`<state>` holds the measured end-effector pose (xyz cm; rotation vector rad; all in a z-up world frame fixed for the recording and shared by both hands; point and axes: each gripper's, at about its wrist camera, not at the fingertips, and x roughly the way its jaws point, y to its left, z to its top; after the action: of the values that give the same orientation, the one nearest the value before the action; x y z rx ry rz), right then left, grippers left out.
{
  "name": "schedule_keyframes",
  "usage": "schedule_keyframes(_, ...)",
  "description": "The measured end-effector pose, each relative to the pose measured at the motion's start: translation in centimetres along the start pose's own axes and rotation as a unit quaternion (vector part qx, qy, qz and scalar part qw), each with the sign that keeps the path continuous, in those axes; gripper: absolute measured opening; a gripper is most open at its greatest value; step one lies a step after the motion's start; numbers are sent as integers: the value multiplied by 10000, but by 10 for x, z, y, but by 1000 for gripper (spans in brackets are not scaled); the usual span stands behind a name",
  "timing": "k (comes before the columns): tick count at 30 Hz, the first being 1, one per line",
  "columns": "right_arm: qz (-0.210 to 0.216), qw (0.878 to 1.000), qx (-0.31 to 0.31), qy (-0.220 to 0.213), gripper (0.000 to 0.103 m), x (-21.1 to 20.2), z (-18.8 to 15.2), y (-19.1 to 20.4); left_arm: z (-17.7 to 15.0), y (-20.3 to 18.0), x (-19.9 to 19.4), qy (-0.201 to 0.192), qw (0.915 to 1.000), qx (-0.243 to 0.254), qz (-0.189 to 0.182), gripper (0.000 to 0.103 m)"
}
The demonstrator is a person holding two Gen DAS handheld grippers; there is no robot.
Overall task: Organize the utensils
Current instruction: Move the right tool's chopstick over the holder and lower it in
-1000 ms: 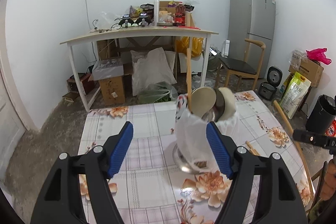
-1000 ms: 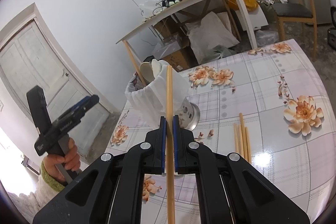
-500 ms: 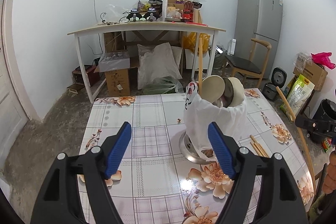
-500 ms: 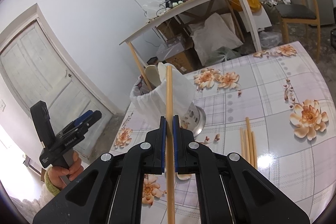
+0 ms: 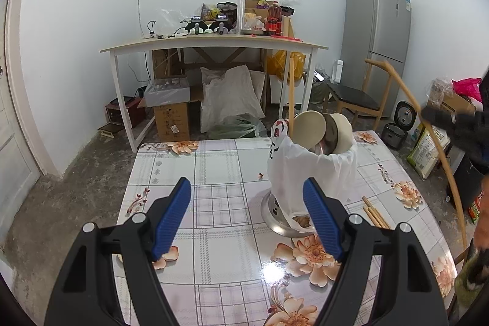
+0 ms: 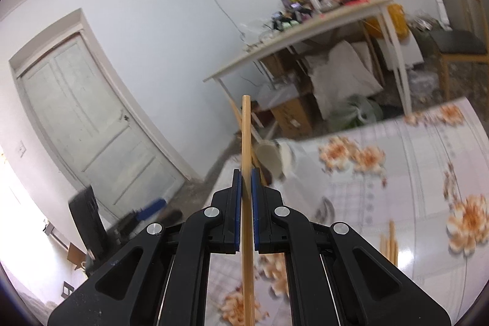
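Note:
A metal utensil holder (image 5: pixel 276 211) wrapped in a white plastic bag (image 5: pixel 308 170) stands on the floral table (image 5: pixel 220 197). It holds wooden spoons (image 5: pixel 308 127) and one upright chopstick (image 5: pixel 292 93). My left gripper (image 5: pixel 247 214) is open and empty, in front of the holder. My right gripper (image 6: pixel 245 188) is shut on a long wooden chopstick (image 6: pixel 247 142), held high to the right of the holder; the stick also shows in the left wrist view (image 5: pixel 440 148). Several loose chopsticks (image 5: pixel 374 214) lie on the table right of the holder, seen also in the right wrist view (image 6: pixel 388 243).
Behind the table stand a cluttered white desk (image 5: pixel 214 43), boxes and sacks (image 5: pixel 229 100), a wooden chair (image 5: pixel 357 100), a grey fridge (image 5: pixel 376 42) and a rice cooker (image 5: pixel 405 112). A white door (image 6: pixel 91 118) is at the left.
My right gripper has risen and swung with the chopstick; its view is now blurred and tilted. My left gripper has backed away from the holder a little.

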<state>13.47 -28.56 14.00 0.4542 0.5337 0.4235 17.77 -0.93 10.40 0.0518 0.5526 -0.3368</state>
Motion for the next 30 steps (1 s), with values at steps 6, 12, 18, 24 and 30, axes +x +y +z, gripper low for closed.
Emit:
schedule_keyframes(6, 446, 9985, -77, -309, 4, 18, 40, 10, -3, 5, -5, -43, 9999, -142, 36, 74)
schedule_keyframes(12, 635, 9963, -218, -541, 4, 44, 75, 20, -6, 15, -10, -101, 9996, -228, 95, 74)
schedule_keyframes(18, 382, 9964, -321, -689, 4, 85, 89, 21, -10, 32, -10, -88, 9992, -343, 175, 74)
schedule_keyframes(24, -344, 9937, -724, -788, 4, 121, 87, 25, -18, 50, -4, -23, 9984, -495, 269, 73)
schedule_keyframes(30, -1137, 9811, -1384, -735, 4, 152, 78, 38, -24, 65, 6, 73, 9974, -621, 348, 73)
